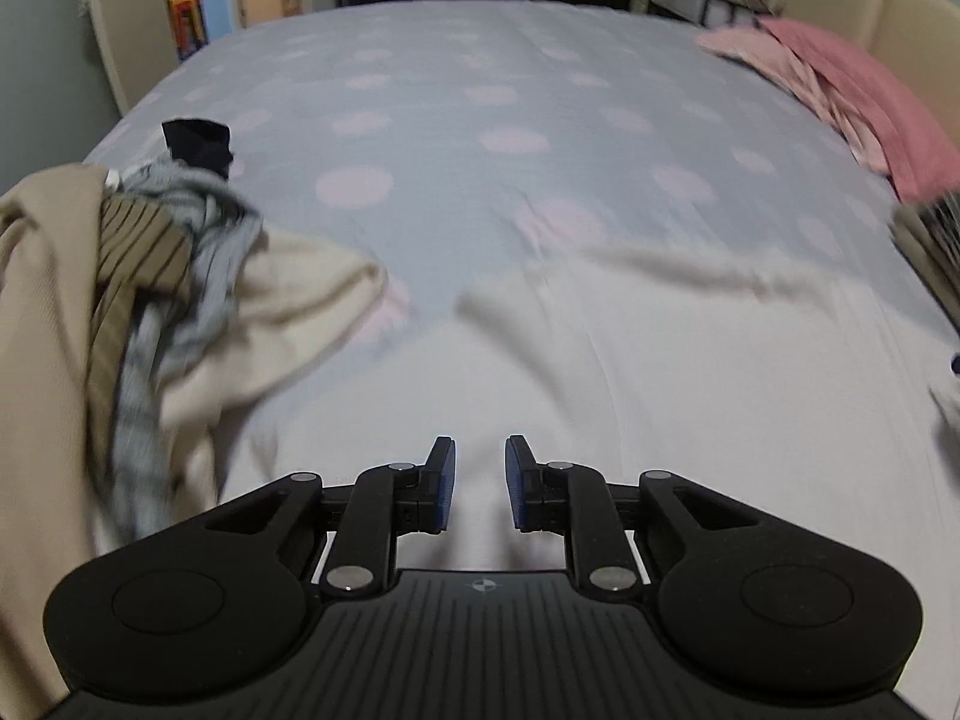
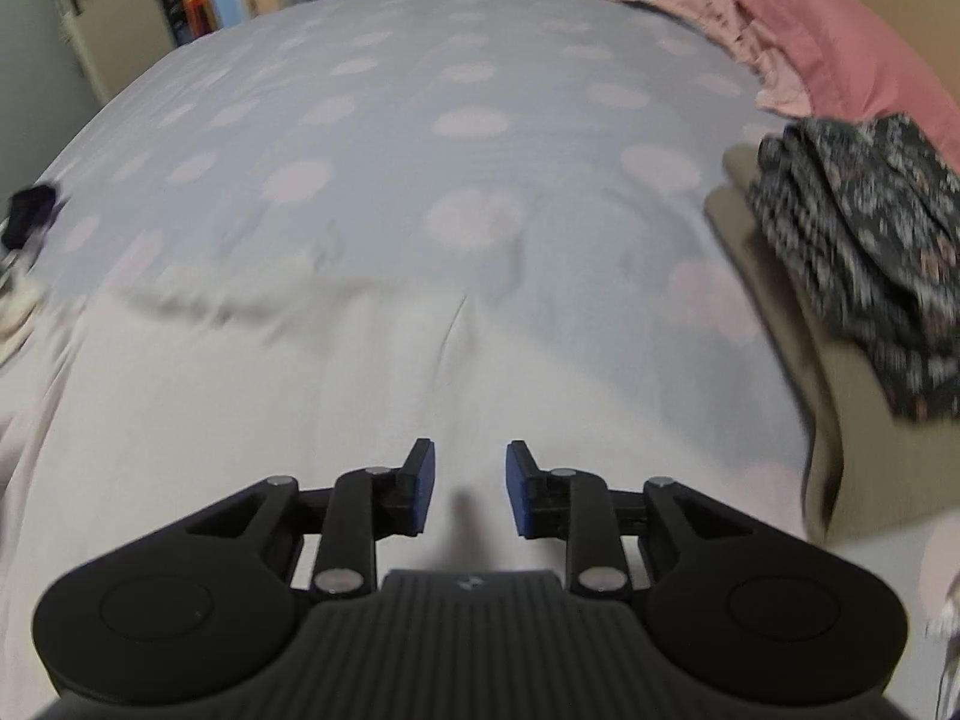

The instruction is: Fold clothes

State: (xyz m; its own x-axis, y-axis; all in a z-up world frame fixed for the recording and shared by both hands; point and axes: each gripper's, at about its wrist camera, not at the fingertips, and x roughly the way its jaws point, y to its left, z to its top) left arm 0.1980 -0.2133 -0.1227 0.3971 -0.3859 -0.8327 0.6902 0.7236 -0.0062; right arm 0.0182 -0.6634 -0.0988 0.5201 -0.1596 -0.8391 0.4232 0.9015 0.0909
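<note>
A white garment (image 1: 660, 372) lies spread flat on the near part of the bed; it also shows in the right wrist view (image 2: 270, 396). My left gripper (image 1: 480, 468) is open and empty, just above the garment's near part. My right gripper (image 2: 469, 474) is open and empty, also just above the white cloth. A pile of unfolded clothes (image 1: 120, 276), beige, striped and blue-checked, lies at the left. A stack of folded clothes with a dark floral piece (image 2: 870, 240) on a tan piece (image 2: 840, 420) sits at the right.
The bed has a grey cover with pink dots (image 1: 480, 120). Pink pillows (image 1: 852, 90) lie at the far right by the headboard. A dark sock-like item (image 1: 198, 144) lies at the left edge. A door and shelves stand beyond the bed.
</note>
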